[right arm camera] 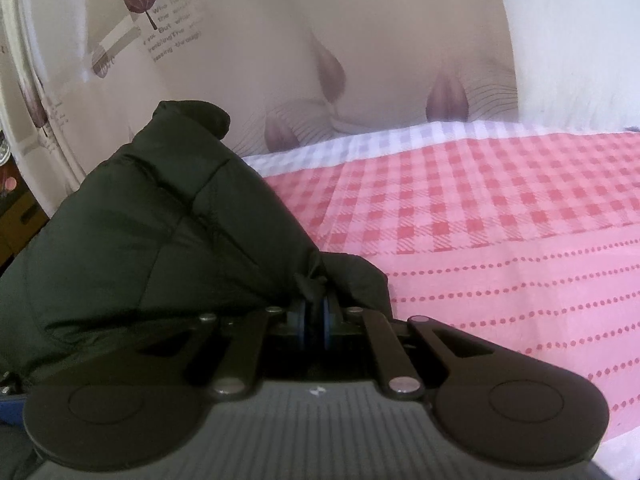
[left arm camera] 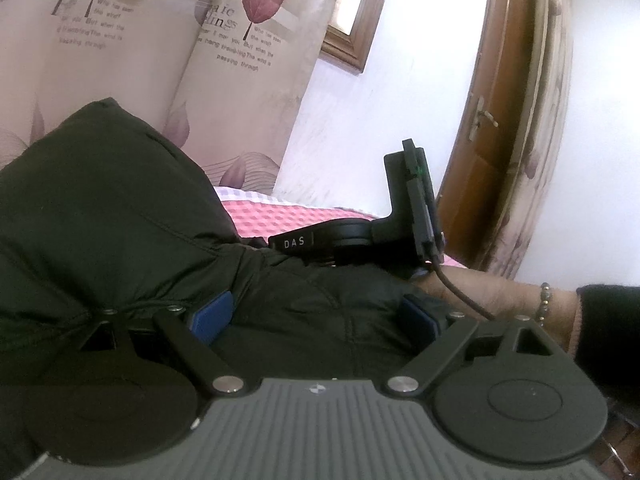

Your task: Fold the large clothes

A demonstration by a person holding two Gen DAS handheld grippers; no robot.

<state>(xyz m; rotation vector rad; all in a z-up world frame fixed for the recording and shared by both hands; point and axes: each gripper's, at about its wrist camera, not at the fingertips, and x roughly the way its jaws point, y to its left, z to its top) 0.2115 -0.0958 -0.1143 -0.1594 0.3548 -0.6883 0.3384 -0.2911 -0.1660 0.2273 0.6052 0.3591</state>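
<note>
Pink checked bedsheet (right arm camera: 500, 216) covers the bed, and a curtain (left arm camera: 248, 80) with purple leaves and printed words hangs behind it. A brown wooden door (left arm camera: 492, 128) stands at the right in the left wrist view.

A big dark puffy jacket (right arm camera: 152, 224) lies heaped on the sheet. It bulges up on the left side in both views.

The left gripper (left arm camera: 316, 316) has its two blue pads (left arm camera: 212, 316) spread wide apart. It sits low, right against the jacket, and dark cloth fills the gap between the pads. They are not pinching it.

The right gripper (right arm camera: 315, 318) has its blue pads pressed close together, with a small fold of the jacket's edge squeezed between them. It sits low over the sheet and points toward the curtain.

In the left wrist view, the right gripper (left arm camera: 360, 240) shows from the side, lying flat on the jacket. The right hand (left arm camera: 480, 288) holds it from behind. The wrist wears a bead bracelet (left arm camera: 544, 300) and a dark sleeve (left arm camera: 608, 320).
</note>
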